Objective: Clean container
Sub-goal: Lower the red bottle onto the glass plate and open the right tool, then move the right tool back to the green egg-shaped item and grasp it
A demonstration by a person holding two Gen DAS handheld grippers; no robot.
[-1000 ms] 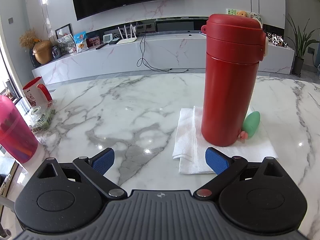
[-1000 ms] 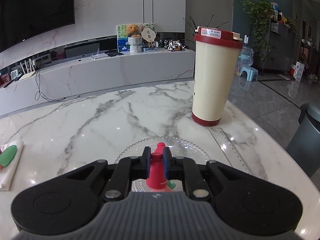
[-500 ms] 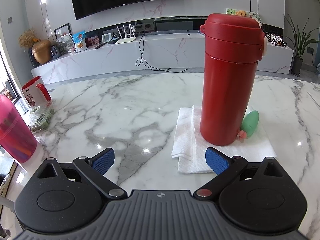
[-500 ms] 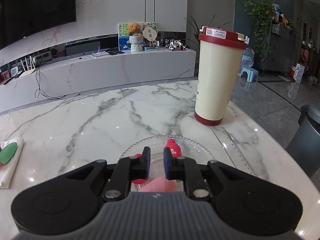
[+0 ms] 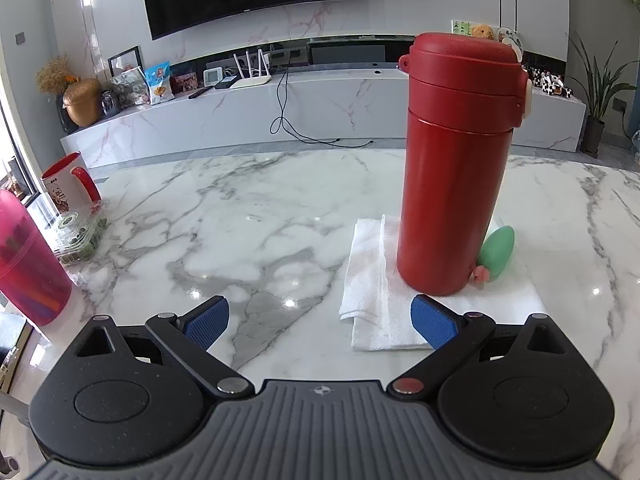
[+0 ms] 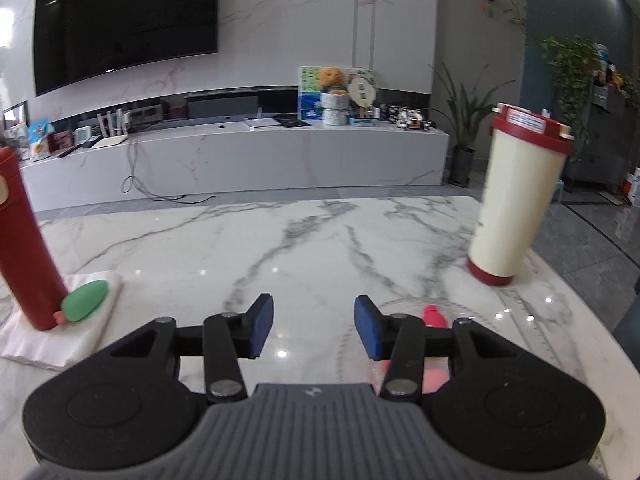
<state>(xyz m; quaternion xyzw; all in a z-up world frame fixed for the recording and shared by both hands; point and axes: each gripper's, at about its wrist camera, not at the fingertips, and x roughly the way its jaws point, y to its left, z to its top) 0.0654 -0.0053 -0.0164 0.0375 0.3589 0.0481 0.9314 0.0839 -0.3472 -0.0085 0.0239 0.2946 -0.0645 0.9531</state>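
Note:
A tall red flask (image 5: 456, 168) stands upright on a folded white cloth (image 5: 372, 280), its lid on, with a green oval piece (image 5: 498, 246) leaning at its right foot. My left gripper (image 5: 320, 320) hangs open in front of it, with nothing between its blue pads. In the right wrist view the same red flask (image 6: 24, 248) and green piece (image 6: 85, 301) sit at the far left. My right gripper (image 6: 314, 324) is opening over bare marble, nothing between its jaws. A small pink-red piece (image 6: 434, 317) lies on a glass plate (image 6: 516, 312) behind its right finger.
A cream tumbler with red lid and base (image 6: 516, 200) stands at the right near the table edge. At the left edge are a red-handled mug (image 5: 70, 184), a clear box (image 5: 78, 232) and a pink cup (image 5: 28, 264). A clear ruler (image 6: 548, 344) lies beside the plate.
My right gripper let go of the pink-red piece onto the glass plate, opened and swung left, so the red flask now shows. The left gripper stayed still.

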